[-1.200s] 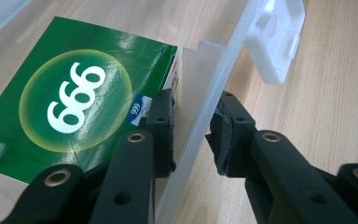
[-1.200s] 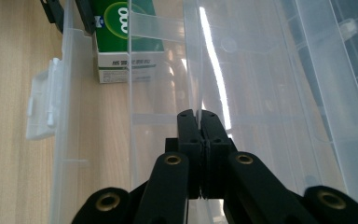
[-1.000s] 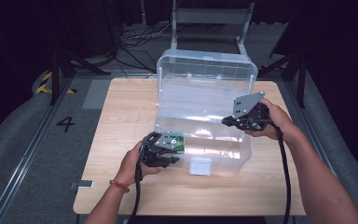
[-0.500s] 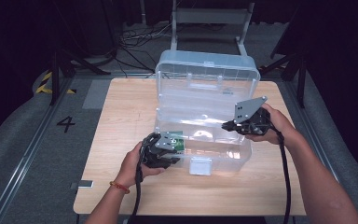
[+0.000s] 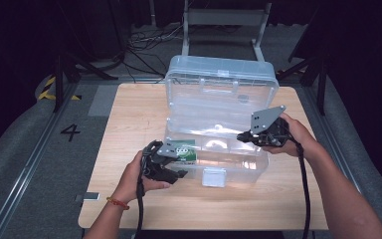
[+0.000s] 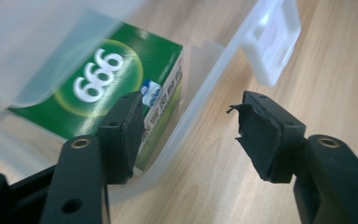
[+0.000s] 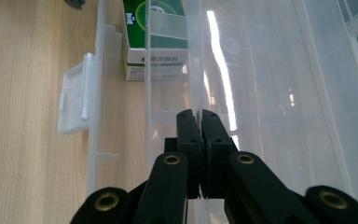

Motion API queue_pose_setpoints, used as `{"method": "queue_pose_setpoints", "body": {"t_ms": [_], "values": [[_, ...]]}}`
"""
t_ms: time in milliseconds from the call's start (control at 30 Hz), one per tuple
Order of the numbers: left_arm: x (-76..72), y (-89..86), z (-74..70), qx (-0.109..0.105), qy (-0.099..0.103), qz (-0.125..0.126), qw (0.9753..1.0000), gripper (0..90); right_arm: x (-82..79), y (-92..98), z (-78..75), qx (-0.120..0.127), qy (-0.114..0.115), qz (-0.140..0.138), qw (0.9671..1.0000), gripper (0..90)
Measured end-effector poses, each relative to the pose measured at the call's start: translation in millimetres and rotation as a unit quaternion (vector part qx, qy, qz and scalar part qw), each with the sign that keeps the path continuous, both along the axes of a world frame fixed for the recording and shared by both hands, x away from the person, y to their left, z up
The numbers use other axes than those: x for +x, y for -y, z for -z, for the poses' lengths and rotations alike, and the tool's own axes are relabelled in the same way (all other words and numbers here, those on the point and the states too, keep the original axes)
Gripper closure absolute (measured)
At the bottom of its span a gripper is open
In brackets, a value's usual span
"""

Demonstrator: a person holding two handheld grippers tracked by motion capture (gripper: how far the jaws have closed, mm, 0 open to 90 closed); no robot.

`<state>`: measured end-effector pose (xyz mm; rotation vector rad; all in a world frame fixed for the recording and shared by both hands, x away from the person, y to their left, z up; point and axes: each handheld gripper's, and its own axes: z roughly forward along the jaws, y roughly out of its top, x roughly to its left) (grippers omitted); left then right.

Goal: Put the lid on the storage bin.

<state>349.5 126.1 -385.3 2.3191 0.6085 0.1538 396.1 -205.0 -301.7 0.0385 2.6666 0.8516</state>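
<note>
My wooden table [image 5: 129, 119] carries one clear plastic storage box [image 5: 219, 124], set at the centre and reaching toward twelve o'clock, its hinged lid raised at the far side. Its white latch [image 5: 214, 177] points to six o'clock, toward me.

From above I see the clear plastic box [image 5: 219, 149] on the wooden worktop [image 5: 129, 114], its lid [image 5: 222, 84] standing open at the far side. A green carton [image 5: 185, 151] lies in its near-left corner. My left gripper [image 5: 171, 172] sits beside that corner; my right gripper [image 5: 246, 136] is over the box's right end.
</note>
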Motion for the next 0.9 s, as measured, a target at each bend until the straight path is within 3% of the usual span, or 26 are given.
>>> {"method": "queue_pose_setpoints", "body": {"t_ms": [33, 300, 367, 400, 533, 667, 767, 900], "values": [[-1.2, -2.9, -2.3, -0.004, 0.002, -0.004, 1.0, 33.6, -0.8, 0.3, 0.9, 0.002, -0.001, -0.002, 1.0, 88.5], [-4.8, -14.2, -20.6, -0.025, 0.014, -0.006, 0.9996, 32.2, -3.3, 0.9, 2.7, 0.0, -0.003, -0.003, 1.0, 88.2], [-3.3, -15.7, -31.6, -0.012, 0.03, -0.008, 0.9994, 32.2, -2.9, 0.6, 3.1, 0.002, -0.007, -0.005, 1.0, 88.2], [-2.3, -16.5, -37.2, -0.016, 0.035, -0.012, 0.9992, 32.2, -2.9, 0.3, 3.2, 0.002, -0.006, -0.005, 1.0, 88.1], [7.1, -20.4, -55.1, -0.021, 0.053, -0.022, 0.9981, 32.4, -3.1, 0.8, 3.1, 0.002, -0.004, -0.003, 1.0, 87.8], [17.5, -22.9, -63.1, -0.023, 0.07, -0.034, 0.9967, 32.2, -3.9, 1.2, 3.7, 0.004, -0.002, -0.001, 1.0, 87.7], [27.8, -27.7, -66.3, -0.053, 0.073, -0.044, 0.995, 31.8, -4.1, 0.9, 3.8, 0.002, -0.002, -0.004, 1.0, 87.6], [36.0, -30.1, -68.7, -0.062, 0.076, -0.053, 0.9938, 31.8, -5.2, -0.1, 3.5, -0.002, 0.003, -0.001, 1.0, 87.4]]}}
